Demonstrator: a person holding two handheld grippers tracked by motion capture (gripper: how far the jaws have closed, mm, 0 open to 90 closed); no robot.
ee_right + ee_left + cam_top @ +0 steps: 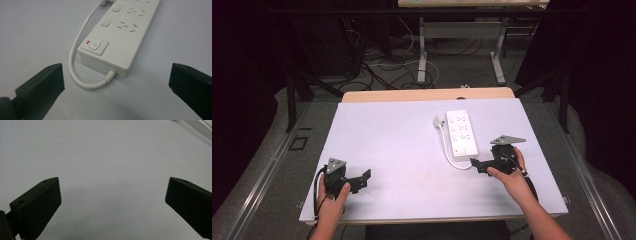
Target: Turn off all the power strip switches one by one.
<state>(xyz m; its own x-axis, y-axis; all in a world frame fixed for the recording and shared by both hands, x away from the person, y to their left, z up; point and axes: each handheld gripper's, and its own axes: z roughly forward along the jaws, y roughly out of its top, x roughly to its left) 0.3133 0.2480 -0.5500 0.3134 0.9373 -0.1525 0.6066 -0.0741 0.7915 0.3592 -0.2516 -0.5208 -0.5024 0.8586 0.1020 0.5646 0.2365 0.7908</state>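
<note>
Both grippers gaping and empty, right gripper (476, 165) just short of the power strip (120, 37) by its cable (75, 72) end, left gripper (362, 179) idle; next, closing in squarely for a grasp.

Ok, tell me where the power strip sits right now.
In the high view the white power strip lies on the right half of the table, just beyond the open right gripper, its cord looping along its left side.
</note>
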